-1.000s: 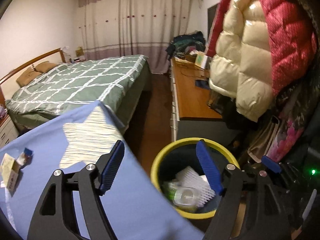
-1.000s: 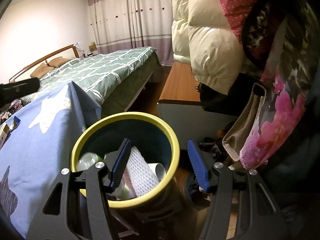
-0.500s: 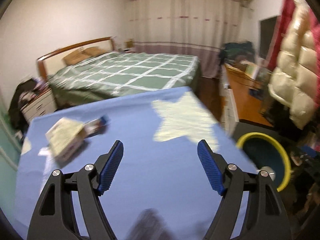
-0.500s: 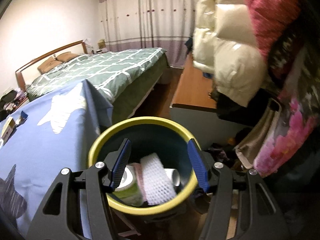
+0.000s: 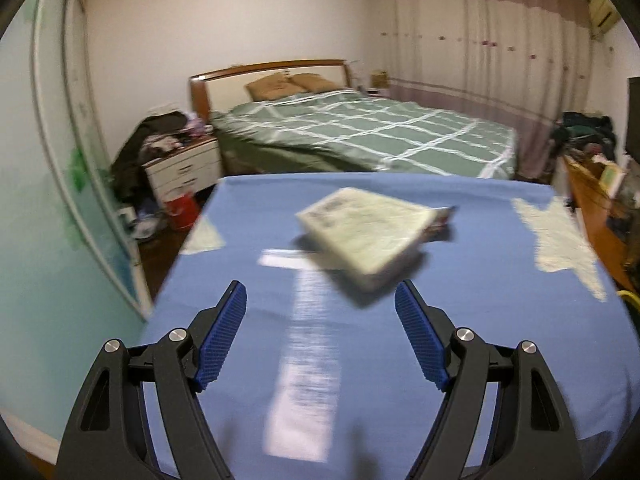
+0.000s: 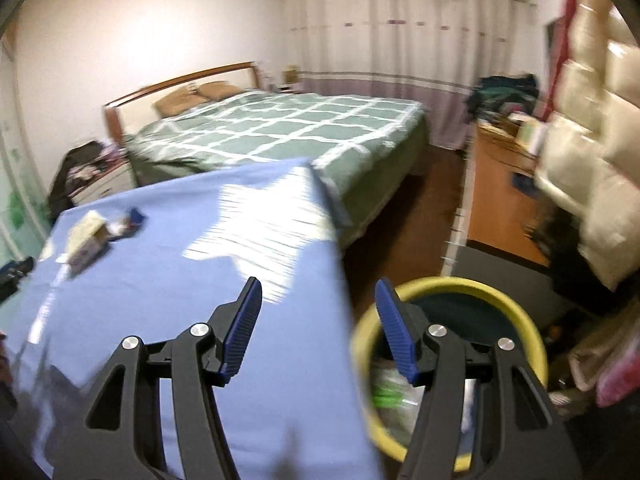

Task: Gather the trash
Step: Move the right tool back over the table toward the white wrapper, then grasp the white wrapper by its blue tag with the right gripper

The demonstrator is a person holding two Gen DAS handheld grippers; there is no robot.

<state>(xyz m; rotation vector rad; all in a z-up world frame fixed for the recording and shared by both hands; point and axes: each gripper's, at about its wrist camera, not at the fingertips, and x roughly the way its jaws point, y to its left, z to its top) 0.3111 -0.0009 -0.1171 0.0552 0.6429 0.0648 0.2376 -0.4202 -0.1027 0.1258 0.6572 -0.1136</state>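
Left tool [image 5: 320,320] agape, empty (carton [image 5: 366,236] ahead); right tool [image 6: 318,320] agape over tablecloth edge [image 6: 336,248]

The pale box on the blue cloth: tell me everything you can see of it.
The pale box is a small, flat cream carton, apparently cardboard, with faint blurred print. It lies tilted on the blue cloth, one corner toward the left hand-held gripper, which is open and not touching it. A small dark wrapper sits against its far side.

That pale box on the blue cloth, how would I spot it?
Find the blue tablecloth with pale stars, in front of the green checked bed. The pale box lies near its far edge. It is cream and blocky, far bigger than the small dark wrapper beside it.
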